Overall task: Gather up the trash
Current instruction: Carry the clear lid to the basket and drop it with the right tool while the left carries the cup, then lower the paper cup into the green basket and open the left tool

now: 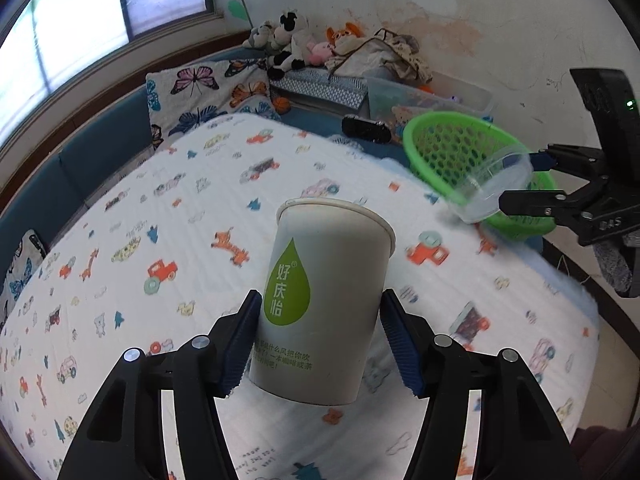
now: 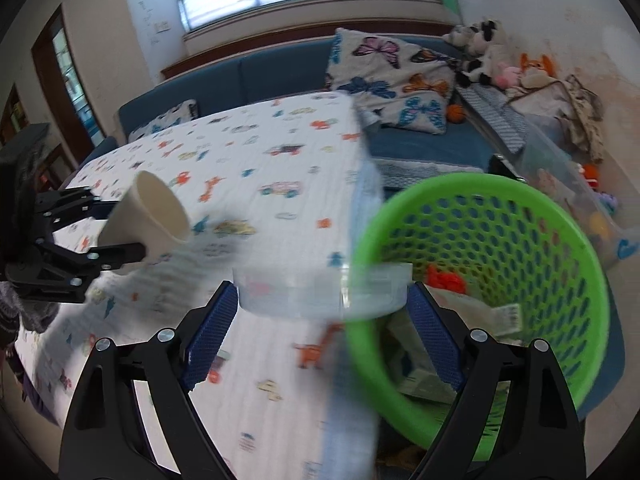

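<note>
right wrist view: right gripper (image 2: 322,330) clamps a clear plastic tub (image 2: 322,290) at the green mesh basket (image 2: 560,216) rim; carry it fully over before letting go. left gripper (image 1: 320,340) grasps a white paper cup (image 1: 324,300) above the bed.

The left wrist camera is looking forward and down along its own fingers, close over the bed (image 1: 224,200), facing the far corner with the stuffed toys (image 1: 288,40). The right wrist camera is looking down the same way, nearer the green basket (image 2: 480,280). Both views are sharing the bed, the basket and the butterfly pillow (image 1: 208,92).
</note>
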Tool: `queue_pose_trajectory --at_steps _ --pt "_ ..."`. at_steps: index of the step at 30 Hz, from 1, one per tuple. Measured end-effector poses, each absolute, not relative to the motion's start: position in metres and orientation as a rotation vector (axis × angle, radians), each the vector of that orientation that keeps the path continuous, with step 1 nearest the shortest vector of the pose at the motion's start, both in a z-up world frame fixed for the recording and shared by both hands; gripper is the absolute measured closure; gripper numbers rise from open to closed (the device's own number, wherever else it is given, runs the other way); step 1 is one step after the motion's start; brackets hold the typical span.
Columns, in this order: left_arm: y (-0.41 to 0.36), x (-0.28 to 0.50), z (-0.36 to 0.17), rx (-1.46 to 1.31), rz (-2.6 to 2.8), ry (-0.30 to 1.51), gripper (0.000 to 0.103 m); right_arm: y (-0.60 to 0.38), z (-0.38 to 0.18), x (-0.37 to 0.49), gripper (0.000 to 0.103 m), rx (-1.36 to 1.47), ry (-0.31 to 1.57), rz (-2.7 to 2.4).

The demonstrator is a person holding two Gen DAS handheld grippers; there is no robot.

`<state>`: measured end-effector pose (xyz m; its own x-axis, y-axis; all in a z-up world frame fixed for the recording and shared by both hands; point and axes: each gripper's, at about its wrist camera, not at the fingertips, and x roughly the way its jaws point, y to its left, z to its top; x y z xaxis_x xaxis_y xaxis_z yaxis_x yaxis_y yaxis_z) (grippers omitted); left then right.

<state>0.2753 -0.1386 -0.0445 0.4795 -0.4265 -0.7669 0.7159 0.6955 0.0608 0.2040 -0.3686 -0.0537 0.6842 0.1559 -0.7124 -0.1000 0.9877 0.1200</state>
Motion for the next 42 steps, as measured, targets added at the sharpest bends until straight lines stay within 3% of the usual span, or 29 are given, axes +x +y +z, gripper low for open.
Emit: queue_pose_trajectory --at_steps 17,42 --pt "-0.191 0.266 -0.024 0.359 -0.788 0.775 0.045 -0.467 -0.074 0.184 0.018 0.166 0.84 -0.088" --pt "-0.317 0.264 -0.034 0.365 -0.877 0.836 0.044 -0.492 -0.05 0.127 0.016 0.192 0.749 -0.115"
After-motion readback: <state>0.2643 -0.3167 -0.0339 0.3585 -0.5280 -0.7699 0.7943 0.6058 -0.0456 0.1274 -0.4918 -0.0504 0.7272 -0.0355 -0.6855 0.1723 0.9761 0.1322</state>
